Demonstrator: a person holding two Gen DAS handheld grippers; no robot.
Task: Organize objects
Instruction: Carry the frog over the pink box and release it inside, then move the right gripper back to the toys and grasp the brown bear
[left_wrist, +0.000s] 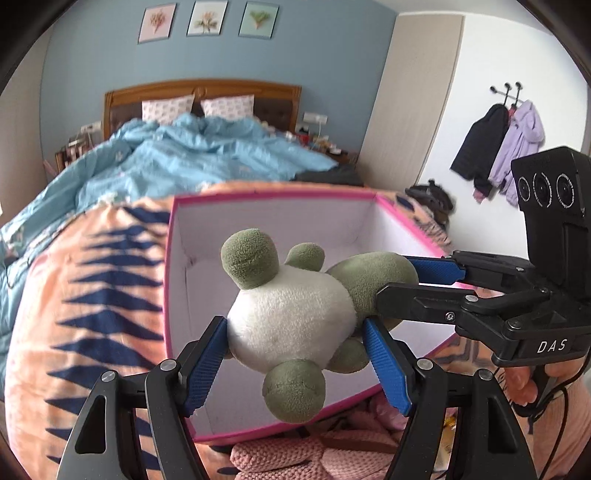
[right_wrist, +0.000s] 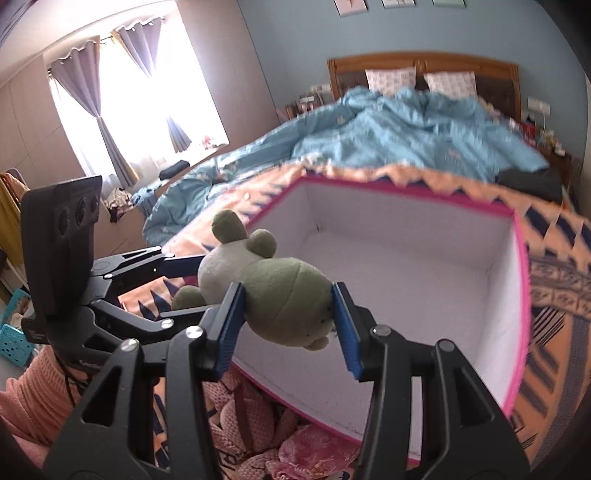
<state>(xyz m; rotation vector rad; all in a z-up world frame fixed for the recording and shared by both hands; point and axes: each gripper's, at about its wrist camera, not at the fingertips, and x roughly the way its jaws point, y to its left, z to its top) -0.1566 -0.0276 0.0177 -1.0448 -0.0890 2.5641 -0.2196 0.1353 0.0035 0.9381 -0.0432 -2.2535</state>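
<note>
home bedroom: unmade bed (left_wrist: 192, 147), curtains (right_wrist: 92, 92)

A fuzzy plush toy (left_wrist: 291, 325) of matt green and cream cloth; a smooth, matt white-lined box (left_wrist: 280, 221) at centre; a glossy wooden headboard (left_wrist: 203, 88) above.

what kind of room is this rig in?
A lived-in bedroom, most likely: a wooden-headboard bed with a rumpled light-blue duvet, purple curtains at a bright window, and jackets hanging on wall hooks.

blue duvet (left_wrist: 207, 155) | pillows (left_wrist: 168, 107) | wall pictures (left_wrist: 208, 18) | hung coats (left_wrist: 498, 147) | curtains (right_wrist: 92, 88)
</note>
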